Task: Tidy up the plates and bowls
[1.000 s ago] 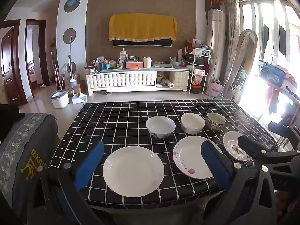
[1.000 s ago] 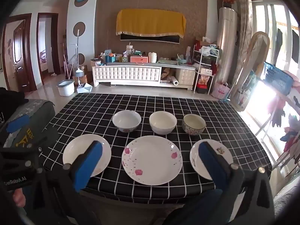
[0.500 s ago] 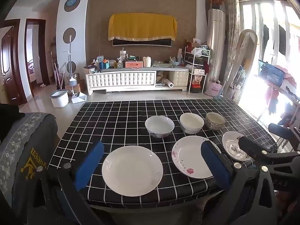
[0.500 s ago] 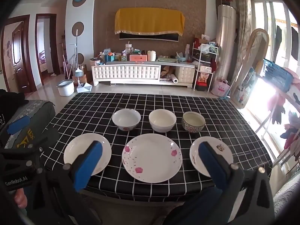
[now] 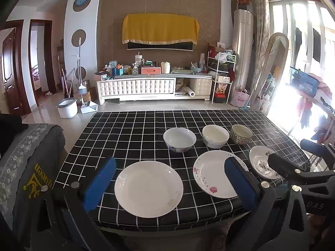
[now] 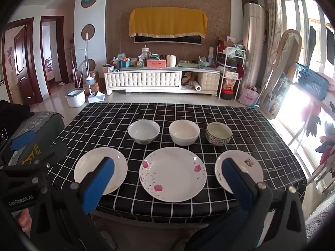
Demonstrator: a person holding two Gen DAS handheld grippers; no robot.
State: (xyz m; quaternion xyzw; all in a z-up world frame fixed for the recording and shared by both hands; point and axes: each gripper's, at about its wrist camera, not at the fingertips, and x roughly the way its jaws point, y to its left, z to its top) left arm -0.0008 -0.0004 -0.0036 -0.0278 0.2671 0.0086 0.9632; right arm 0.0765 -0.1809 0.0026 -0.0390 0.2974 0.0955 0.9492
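Note:
On the black checked table three plates lie in a front row: a plain white plate, a large pink-flowered plate and a small patterned plate. Behind them stand three bowls: white with a red mark, cream and speckled. My left gripper hangs open over the near edge, above the plain plate. My right gripper is open above the flowered plate, holding nothing.
A grey cushioned chair stands at the table's left. Beyond the table are a white TV cabinet, a white bucket and a broom. A mirror and drying clothes crowd the right side by the bright window.
Both grippers have drifted slightly, so the dishes sit a little left and farther in the views. Nothing was taken hold of and no dish has moved.

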